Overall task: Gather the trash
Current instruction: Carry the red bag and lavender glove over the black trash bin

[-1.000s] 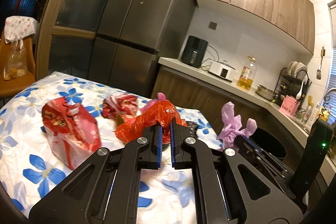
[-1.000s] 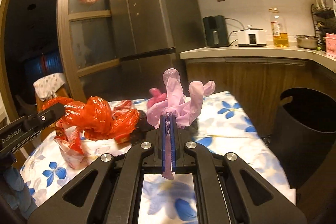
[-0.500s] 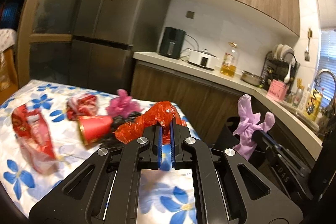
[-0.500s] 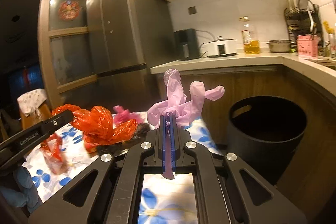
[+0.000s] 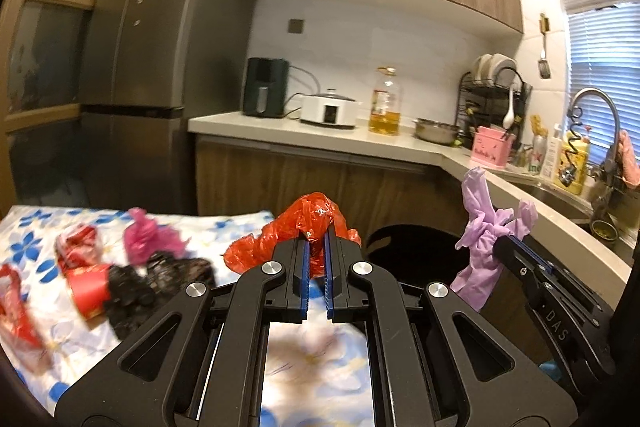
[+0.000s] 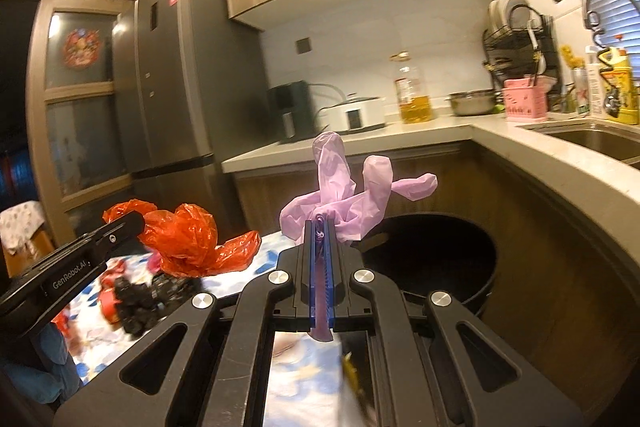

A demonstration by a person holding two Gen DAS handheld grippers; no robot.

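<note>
**Both tongs full beside the bin**

My left tongs (image 5: 316,247) are clamped on a crumpled red plastic bag (image 5: 308,227); the bag bunches up above the blue pads and spills out to the left of them. My right tongs (image 6: 320,239) are clamped on a purple rubber glove (image 6: 344,195), whose fingers stick up and out past the tips while a strip of it hangs down between the pads. In the left view the right tongs show at the right edge with the glove at their tip; in the right view the left tongs reach in from the left with the red bag.

The black bin (image 6: 460,267) stands open on the floor in the corner of the wooden kitchen cabinets, just past the end of the table. The glove hangs in front of its near rim; the red bag is left of it, over the table edge.

On the flowered tablecloth (image 5: 312,359) more trash lies: a black crumpled lump (image 5: 136,287), a pink wad (image 5: 148,235), a red paper cup (image 5: 86,285) on its side, and red wrappers (image 5: 74,247), blurred, farther left.
</note>
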